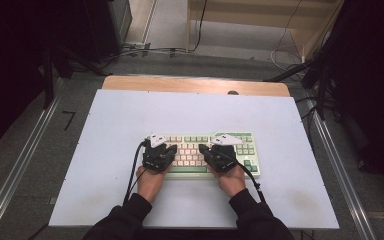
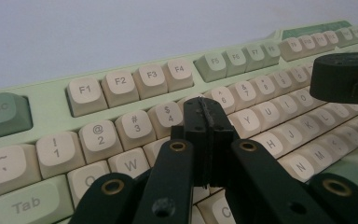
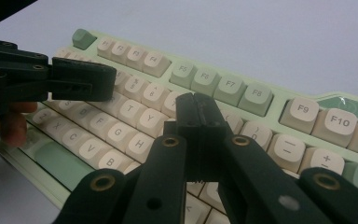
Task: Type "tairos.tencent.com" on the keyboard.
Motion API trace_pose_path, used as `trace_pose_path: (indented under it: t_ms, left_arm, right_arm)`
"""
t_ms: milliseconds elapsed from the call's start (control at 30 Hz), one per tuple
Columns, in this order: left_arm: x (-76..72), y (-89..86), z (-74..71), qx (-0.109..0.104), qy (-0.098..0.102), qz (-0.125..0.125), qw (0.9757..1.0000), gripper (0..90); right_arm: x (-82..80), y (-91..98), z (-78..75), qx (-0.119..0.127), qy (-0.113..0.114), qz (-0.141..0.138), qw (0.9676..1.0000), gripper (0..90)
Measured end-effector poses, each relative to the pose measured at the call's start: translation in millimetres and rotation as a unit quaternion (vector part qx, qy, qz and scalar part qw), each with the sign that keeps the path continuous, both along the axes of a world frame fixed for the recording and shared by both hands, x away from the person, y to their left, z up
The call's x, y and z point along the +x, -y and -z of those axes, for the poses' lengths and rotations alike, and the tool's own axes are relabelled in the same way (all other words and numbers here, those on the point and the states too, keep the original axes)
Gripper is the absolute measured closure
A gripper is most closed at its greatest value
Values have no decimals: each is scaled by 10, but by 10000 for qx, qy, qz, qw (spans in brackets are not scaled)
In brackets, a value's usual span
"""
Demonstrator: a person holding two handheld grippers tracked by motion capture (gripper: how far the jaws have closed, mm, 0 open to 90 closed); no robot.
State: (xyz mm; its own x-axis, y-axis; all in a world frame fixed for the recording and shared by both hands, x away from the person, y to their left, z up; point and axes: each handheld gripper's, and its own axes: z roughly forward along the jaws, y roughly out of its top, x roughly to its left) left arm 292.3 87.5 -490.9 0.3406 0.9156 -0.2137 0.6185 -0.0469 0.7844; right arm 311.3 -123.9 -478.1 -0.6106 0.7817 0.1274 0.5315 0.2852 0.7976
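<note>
The high view is looking forward and down from above the person's side, taking in the whole table; each gripper view is sitting close over the keyboard, looking along its own jaws; both are sharing the keyboard's middle rows.
</note>
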Motion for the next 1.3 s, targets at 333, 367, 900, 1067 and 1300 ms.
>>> trace_pose_path:
  t_ms: [333,367,900,1067,1300]
  left_arm:
    - [9,49,9,111,-2,63,9999,900]
    - [9,53,10,144,-13,64,9999,900]
    - [-28,12,-63,54,107,42,9999,900]
    - [-33,4,-67,25,109,24,9999,900]
    - [-44,-5,-77,12,114,27,9999,900]
  right_arm:
    - [6,24,-17,22,15,12,10000,873]
    - [6,24,-17,25,15,10,10000,873]
    - [5,18,-4,5,-5,6,10000,873]
    - [5,16,2,-5,-10,1,10000,873]
    - [0,18,-1,-6,-16,5,10000,873]
